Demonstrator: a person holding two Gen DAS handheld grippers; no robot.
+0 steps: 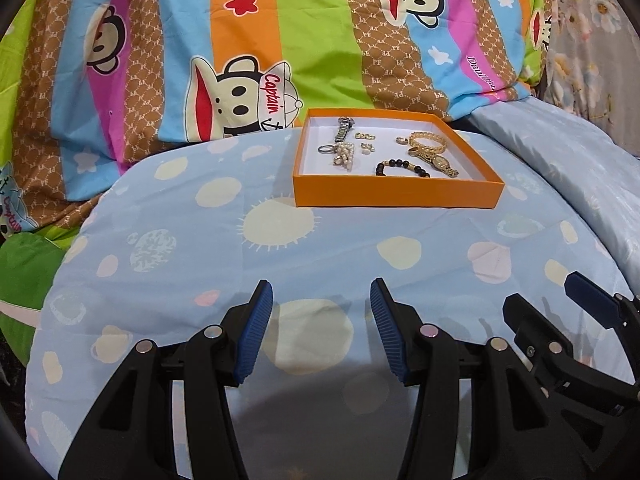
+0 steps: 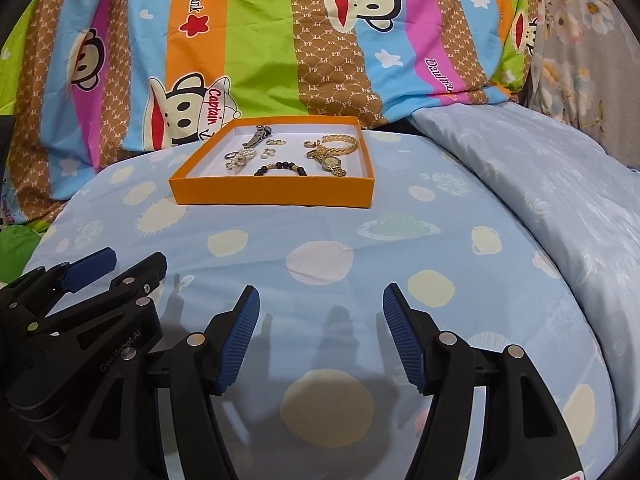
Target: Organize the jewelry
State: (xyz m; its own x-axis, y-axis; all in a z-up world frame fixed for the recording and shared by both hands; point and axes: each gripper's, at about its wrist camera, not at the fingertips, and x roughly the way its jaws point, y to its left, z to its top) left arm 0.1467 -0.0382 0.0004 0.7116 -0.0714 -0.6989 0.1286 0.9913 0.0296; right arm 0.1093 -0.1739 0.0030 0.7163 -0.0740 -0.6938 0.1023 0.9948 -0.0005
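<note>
Both grippers empty, jaws apart: left gripper (image 1: 322, 332), right gripper (image 2: 320, 340), well short of the orange tray (image 1: 396, 194). All jewelry sits inside the tray: black bead bracelet (image 1: 400, 168) nearest its front wall, gold bangle (image 1: 427, 141) behind. Approach over the front wall, pinch 1 piece at a time, keep clear of the neighbours

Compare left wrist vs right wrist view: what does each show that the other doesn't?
Left wrist only: the left gripper head-on, jaws open and empty, and a green cushion at the left edge.

Right wrist only: the right gripper head-on, jaws open and empty, and more of the pale blue quilt on the right.

Both: the orange tray of jewelry, black bead bracelet, gold bangle, spotted blue cover, and the other gripper at the frame edge.
</note>
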